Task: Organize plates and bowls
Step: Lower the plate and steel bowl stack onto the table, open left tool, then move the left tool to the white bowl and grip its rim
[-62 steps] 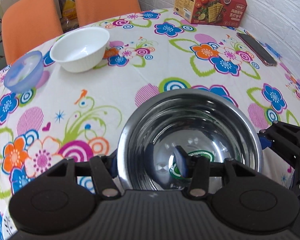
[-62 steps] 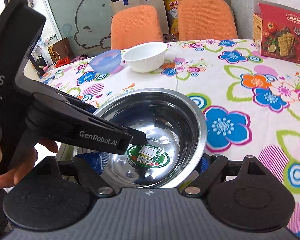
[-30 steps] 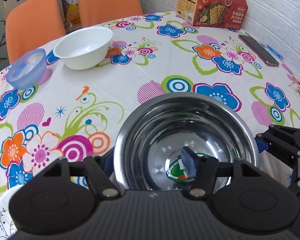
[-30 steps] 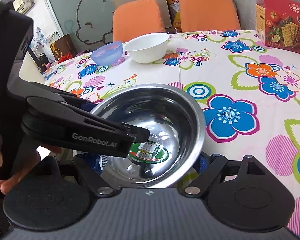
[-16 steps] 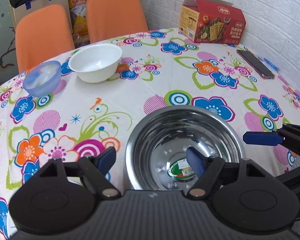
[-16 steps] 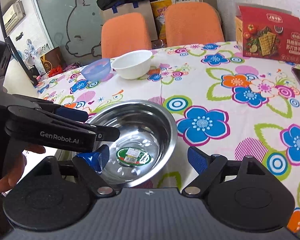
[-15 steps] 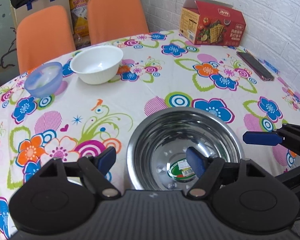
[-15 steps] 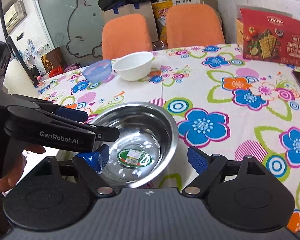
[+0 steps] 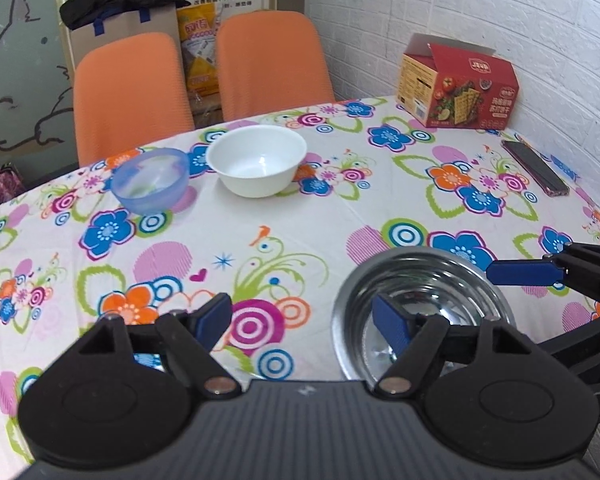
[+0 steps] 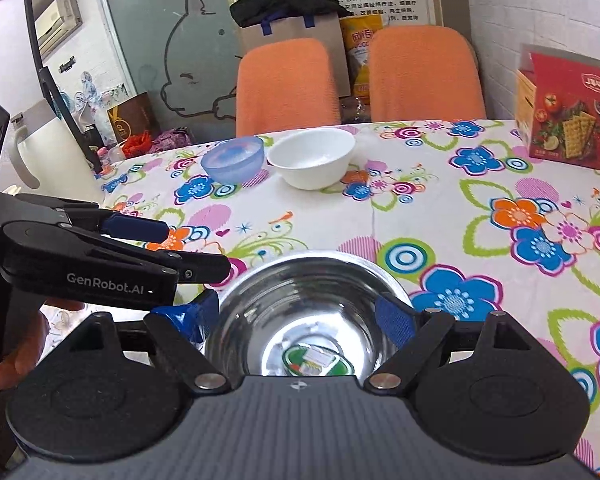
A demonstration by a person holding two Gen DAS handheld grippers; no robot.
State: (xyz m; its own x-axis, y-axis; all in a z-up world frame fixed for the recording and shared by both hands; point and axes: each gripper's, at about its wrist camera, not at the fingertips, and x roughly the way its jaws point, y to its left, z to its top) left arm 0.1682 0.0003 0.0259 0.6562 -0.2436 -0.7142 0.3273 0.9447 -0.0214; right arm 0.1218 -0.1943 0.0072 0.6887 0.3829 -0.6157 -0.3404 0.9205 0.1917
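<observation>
Both tongs have let go of the shiny round steel bowl (image 10: pixel 306 316) and lifted back: left gripper (image 9: pixel 302 322) and right gripper (image 10: pixel 296 322) hang wide open, empty. Steel bowl sits alone at the near table edge. White ceramic bowl (image 9: pixel 256 160) and translucent blue plastic bowl (image 9: pixel 151 180) wait unstacked at the far side; most of the job remains.

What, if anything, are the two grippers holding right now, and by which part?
Nothing is held. The left gripper and right gripper are both open, and the steel bowl sits free on the table.
</observation>
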